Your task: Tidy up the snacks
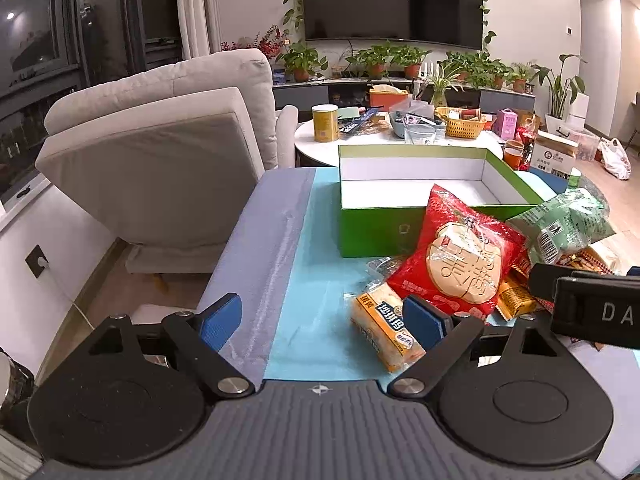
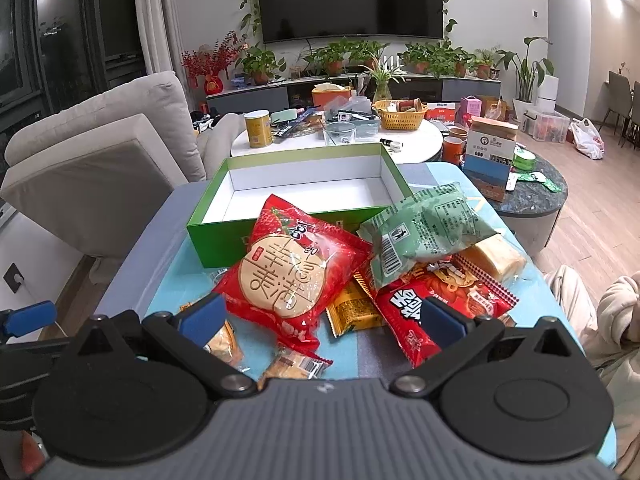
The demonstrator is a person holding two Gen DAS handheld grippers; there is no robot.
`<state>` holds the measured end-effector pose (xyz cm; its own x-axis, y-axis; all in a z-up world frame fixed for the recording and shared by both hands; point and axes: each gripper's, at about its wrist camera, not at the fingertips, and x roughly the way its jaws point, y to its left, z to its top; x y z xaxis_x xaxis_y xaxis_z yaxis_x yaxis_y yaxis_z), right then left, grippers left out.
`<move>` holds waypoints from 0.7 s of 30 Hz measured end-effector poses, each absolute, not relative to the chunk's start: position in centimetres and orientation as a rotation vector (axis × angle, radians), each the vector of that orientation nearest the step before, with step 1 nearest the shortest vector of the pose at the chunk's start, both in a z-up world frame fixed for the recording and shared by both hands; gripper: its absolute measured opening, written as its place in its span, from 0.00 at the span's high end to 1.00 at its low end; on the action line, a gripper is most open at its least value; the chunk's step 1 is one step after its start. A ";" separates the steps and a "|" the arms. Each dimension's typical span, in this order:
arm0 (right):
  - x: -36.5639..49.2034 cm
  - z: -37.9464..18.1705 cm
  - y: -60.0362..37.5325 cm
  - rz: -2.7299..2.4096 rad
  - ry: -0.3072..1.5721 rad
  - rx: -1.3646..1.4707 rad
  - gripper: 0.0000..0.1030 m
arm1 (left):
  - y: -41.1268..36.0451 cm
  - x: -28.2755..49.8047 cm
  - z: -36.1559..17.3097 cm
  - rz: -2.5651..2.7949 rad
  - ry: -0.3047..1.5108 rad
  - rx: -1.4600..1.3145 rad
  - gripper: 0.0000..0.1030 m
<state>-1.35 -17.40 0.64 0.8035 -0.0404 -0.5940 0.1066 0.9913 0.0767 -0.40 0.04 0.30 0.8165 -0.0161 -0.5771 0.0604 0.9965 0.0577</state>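
Snacks (image 2: 288,276) lie piled before the empty green box (image 2: 256,236); both the left hand-held gripper (image 1: 322,320) and the right hand-held gripper (image 2: 320,316) gape, holding nothing.

The red pack (image 2: 292,276) hid the middle of the green box's (image 2: 208,240) near wall and lay over smaller packets whose print could not be read. The pale green pack (image 2: 424,236) covered part of a yellow loaf (image 2: 496,258) on the right. In the left wrist view the right gripper's body (image 1: 592,304) ran off the right edge and hid the snacks behind it. A cream sleeve (image 2: 612,312) was cut by the right edge. Items on the far round table (image 2: 280,146) were too small to tell.
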 end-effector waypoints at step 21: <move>-2.4 1.4 -17.6 -0.079 0.616 0.122 0.45 | 0.2 -1.3 1.0 -0.022 0.604 0.063 0.15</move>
